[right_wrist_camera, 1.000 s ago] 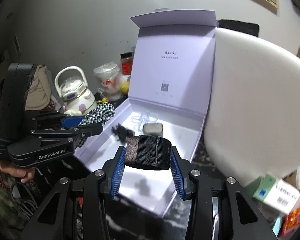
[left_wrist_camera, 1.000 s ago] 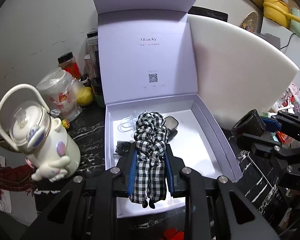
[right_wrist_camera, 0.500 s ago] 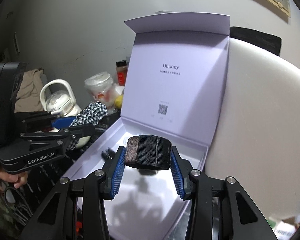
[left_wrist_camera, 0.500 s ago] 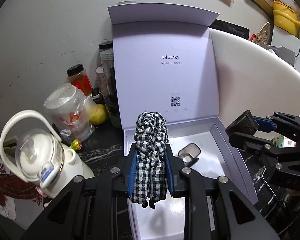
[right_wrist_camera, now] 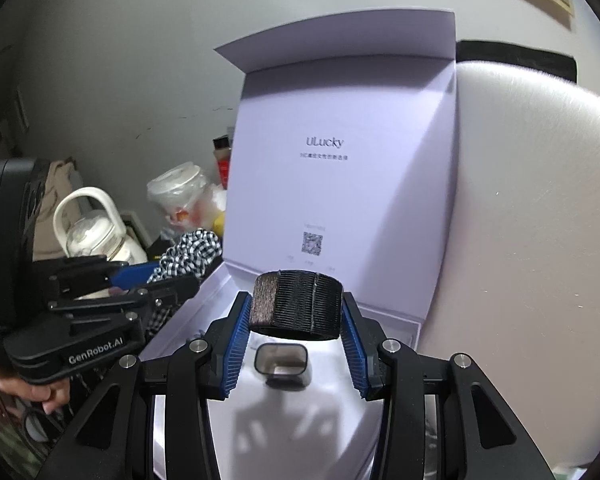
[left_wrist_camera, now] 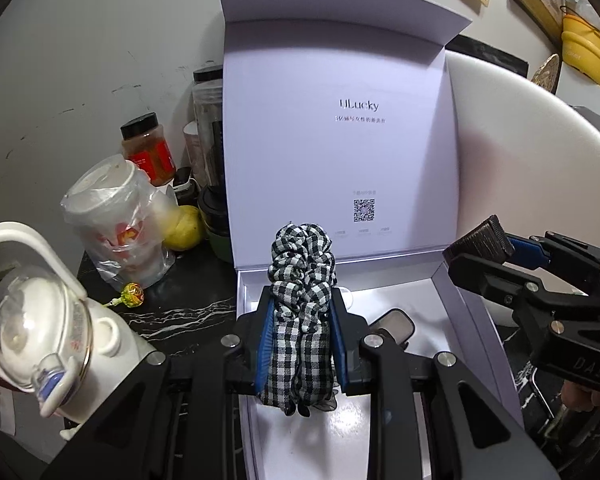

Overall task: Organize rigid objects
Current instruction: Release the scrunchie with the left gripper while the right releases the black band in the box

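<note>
Gingham scrunchie (left_wrist_camera: 300,312) pinched mid-length in left gripper (left_wrist_camera: 301,346) fingers, ribbed black band (right_wrist_camera: 298,304) clamped by its ends in right gripper (right_wrist_camera: 296,334), both over open lavender box (left_wrist_camera: 474,320): probably light, soft, squashable.

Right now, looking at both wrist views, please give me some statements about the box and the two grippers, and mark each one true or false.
1. The left gripper holds a checked fabric band. True.
2. The right gripper is empty. False: its pads clamp a black ribbed band.
3. The box lid stands open. True.
4. The box holds nothing. False: a small rounded grey case lies inside.
5. A lollipop lies on the dark marble counter. True.
</note>
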The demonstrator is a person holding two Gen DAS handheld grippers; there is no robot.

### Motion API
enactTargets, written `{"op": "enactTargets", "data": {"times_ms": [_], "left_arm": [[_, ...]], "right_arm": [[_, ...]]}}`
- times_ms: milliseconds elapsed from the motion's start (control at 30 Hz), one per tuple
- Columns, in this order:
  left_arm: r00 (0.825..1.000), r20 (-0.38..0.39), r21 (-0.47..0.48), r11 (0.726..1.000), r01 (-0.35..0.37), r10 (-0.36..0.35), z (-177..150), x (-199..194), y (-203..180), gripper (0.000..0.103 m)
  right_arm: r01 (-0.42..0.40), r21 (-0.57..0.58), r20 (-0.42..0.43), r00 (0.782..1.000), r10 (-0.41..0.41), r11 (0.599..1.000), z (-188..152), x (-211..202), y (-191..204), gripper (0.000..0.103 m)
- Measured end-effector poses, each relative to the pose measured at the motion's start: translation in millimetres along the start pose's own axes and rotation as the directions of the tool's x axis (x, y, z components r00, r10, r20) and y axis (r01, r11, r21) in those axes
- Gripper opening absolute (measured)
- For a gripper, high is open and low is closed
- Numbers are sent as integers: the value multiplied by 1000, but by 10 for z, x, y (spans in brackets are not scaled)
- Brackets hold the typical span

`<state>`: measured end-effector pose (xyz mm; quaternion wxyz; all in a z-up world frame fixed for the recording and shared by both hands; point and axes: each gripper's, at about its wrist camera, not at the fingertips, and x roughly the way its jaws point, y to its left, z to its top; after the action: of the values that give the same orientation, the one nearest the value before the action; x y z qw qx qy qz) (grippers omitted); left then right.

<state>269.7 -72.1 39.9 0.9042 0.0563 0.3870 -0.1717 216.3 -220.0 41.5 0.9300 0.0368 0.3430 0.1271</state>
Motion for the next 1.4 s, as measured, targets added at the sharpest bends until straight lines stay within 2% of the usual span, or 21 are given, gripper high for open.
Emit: {"op": "enactTargets", "data": {"times_ms": [167,333,667,733,800,833,933,967,1133,1400], "left_arm": [[1000,-13,16,1000,-7,7,-8,107,-28,25],[999,-48,33,999,17,-15,-29,257,-59,25],[996,-91,27,1000,14,-12,-63,472,-53,25],[996,-92,30,999,11,-9,-70,485,-77,25],[994,-108,23,1000,8,-5,-63,511,-79,26],[993,-119,15,1000,1,1,-57,530,-63,26],[985,-162,-8,998,-55,53,-38,603,-11,27],[984,-168,-8,998,-64,62,-40,623,-3,27],[980,-200,-51,998,-32,21,-75,701,80,27],[977,-210,-57,997,-53,40,-81,705,132,28]], "right_arm": [[20,15,-24,1000,-20,1000,-32,120,-69,43],[48,60,-47,998,-45,997,-44,206,-155,43],[55,42,-84,995,-51,998,-63,361,-145,43],[54,46,-73,996,-51,997,-63,325,-159,50],[55,50,-54,997,-53,997,-54,299,-154,81],[54,51,-43,998,-52,997,-53,276,-150,83],[44,47,-39,998,-42,998,-37,247,-119,84],[43,49,-41,998,-41,998,-37,245,-114,87],[47,51,-50,998,-45,998,-37,244,-115,89],[63,61,-63,996,-59,996,-11,243,-99,89]]}}
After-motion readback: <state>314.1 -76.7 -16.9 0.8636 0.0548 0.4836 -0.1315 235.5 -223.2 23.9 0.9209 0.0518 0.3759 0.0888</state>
